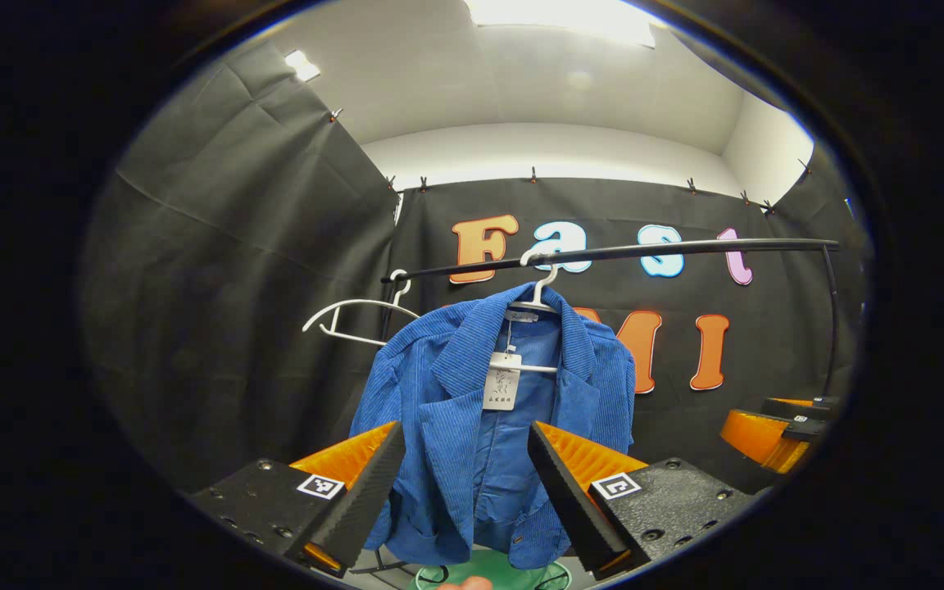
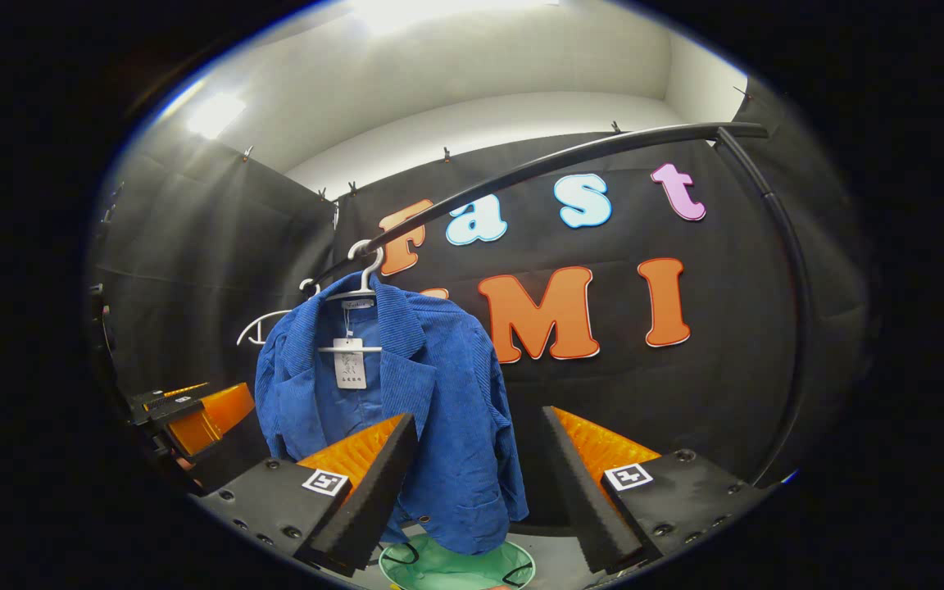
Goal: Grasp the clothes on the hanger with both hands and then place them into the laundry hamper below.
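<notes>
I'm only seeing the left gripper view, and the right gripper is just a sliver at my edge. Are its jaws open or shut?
Observer: Open. In the right gripper view, the right gripper has its jaws spread wide, with nothing pressed between them.
Operator: Is it lined up on the jacket?
Observer: Partly. The blue jacket sits left of centre there. Its edge fills the left part of the gap, and the booth wall fills the rest.
Operator: Where's my gripper from that side?
Observer: The left gripper shows beside the jacket's far sleeve. I cannot tell whether it touches.
</notes>
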Demonstrator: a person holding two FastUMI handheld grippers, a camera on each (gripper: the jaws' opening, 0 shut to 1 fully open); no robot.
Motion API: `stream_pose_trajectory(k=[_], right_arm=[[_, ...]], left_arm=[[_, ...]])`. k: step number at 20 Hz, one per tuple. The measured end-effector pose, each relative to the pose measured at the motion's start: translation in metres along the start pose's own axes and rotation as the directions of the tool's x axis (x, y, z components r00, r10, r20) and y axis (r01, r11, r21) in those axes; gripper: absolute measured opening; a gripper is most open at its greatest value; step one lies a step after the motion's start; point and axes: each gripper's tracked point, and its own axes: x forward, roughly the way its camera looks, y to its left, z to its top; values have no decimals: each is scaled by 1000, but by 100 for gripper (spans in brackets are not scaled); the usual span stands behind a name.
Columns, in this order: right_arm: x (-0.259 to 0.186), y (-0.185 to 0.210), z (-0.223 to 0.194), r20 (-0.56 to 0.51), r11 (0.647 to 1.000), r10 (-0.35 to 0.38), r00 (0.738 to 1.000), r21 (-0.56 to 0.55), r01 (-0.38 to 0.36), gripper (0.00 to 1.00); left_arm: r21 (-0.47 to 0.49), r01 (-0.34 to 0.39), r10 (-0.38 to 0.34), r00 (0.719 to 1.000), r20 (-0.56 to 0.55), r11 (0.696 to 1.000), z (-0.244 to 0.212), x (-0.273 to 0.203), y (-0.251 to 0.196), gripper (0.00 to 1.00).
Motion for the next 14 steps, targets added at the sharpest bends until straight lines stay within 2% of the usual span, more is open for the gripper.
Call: stream_pose_trajectory(k=[1,2,3,5,6,7,8,10,14], right_arm=[[5,3,2,5,1000,16,1000,6,-16,98],[14,8,2,6,999,34,999,15,-34,98],[24,14,1,3,998,54,999,27,-54,94],[46,28,-5,1,995,92,996,49,-92,94],[59,34,-7,2,993,107,994,57,-107,98],[72,42,-10,2,990,124,992,63,-124,98],[84,52,-14,-2,988,142,990,66,-142,94],[110,72,-28,-24,983,173,985,59,-172,97],[155,99,-65,-82,984,175,981,36,-173,98]], left_arm=[[4,-8,8,1000,3,1000,2,-1,2,95],[9,-19,18,1000,7,1000,3,-2,5,95],[15,-30,30,1000,9,999,4,-3,8,95],[23,-47,47,999,5,999,4,-3,13,94],[26,-56,56,998,3,998,4,-3,16,94],[29,-64,64,998,2,998,5,-2,19,95],[29,-67,67,998,4,997,6,-2,21,95],[21,-76,76,997,8,997,6,-1,27,92],[8,-88,88,996,2,996,0,2,45,92]])
